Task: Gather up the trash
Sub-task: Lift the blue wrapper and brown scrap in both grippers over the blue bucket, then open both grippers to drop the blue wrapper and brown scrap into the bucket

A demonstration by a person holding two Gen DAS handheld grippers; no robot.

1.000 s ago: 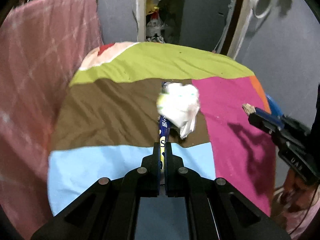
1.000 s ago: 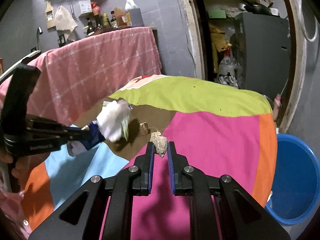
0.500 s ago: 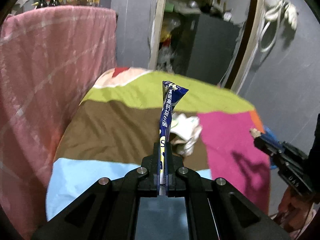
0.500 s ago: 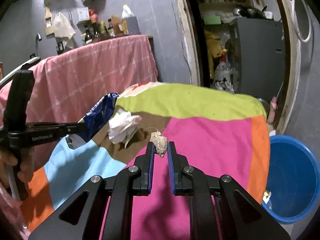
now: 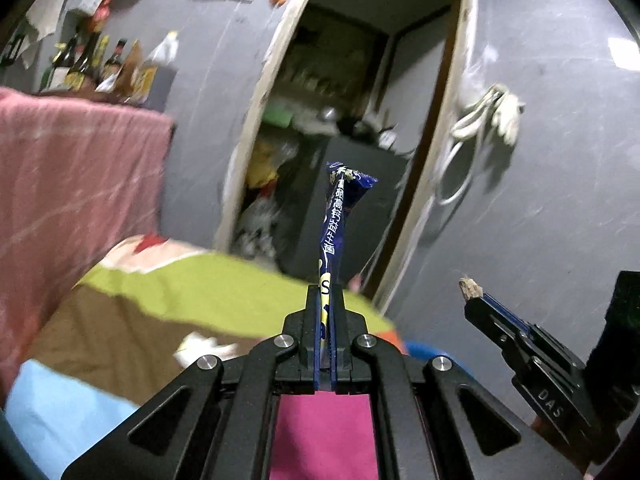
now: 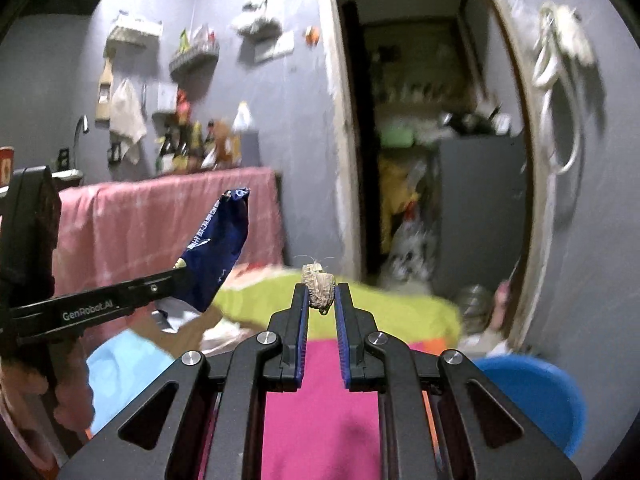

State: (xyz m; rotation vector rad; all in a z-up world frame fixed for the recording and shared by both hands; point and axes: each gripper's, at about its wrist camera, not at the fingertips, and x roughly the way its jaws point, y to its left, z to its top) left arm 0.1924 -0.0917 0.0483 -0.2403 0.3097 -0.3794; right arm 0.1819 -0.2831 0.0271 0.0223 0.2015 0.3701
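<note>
Both hand-held grippers have risen off the worktop (image 6: 320, 400). The left hand-held gripper (image 5: 327, 300) stays clamped on the blue wrapper (image 5: 340, 216), the right hand-held gripper (image 6: 320, 300) on the brown husk (image 6: 319, 290). Both are held clear above the worktop, likely bound for the blue bucket (image 6: 532, 396) beside it.

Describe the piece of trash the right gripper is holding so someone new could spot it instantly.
Start at the patchwork table cover, with the blue bucket off its right edge. Above the magenta patch, the right gripper is shut on a small brownish husk, rough and ridged, with fine hairs on top. Its neighbour, in the left gripper, is a glossy dark blue wrapper, flat and much larger.
</note>
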